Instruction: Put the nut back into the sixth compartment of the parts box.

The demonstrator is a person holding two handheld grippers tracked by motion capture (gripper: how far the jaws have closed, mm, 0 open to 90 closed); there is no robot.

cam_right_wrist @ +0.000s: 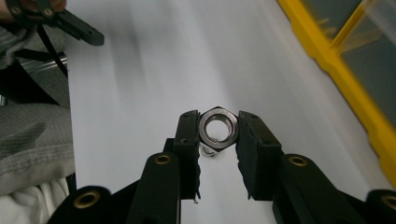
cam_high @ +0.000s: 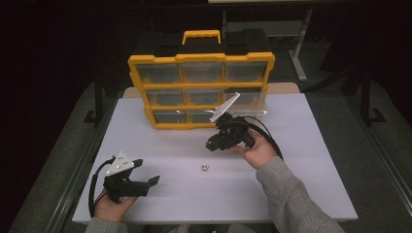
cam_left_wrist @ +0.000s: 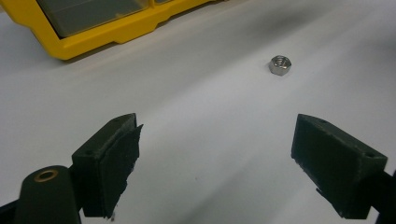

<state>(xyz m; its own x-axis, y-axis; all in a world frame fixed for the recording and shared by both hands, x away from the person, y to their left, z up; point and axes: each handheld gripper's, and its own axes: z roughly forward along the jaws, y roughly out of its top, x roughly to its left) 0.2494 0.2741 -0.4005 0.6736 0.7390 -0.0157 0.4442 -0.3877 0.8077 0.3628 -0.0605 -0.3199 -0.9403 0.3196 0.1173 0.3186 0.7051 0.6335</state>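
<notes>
A silver hex nut [cam_right_wrist: 218,129] sits between black pads; the drawer organizer [cam_high: 200,90] is yellow, the table [cam_high: 301,160] white.

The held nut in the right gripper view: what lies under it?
Under the held nut, a second nut peeks out on the white table. Most of it is covered by the held nut and fingers.

Your right gripper [cam_right_wrist: 218,133] clamps a steel hex nut [cam_right_wrist: 218,128] between its two black jaws above the white table [cam_right_wrist: 154,74], with a second nut [cam_right_wrist: 208,152] peeking out just below it, the yellow organiser case [cam_right_wrist: 348,88] at the right and the other gripper [cam_right_wrist: 70,23] top left.
</notes>
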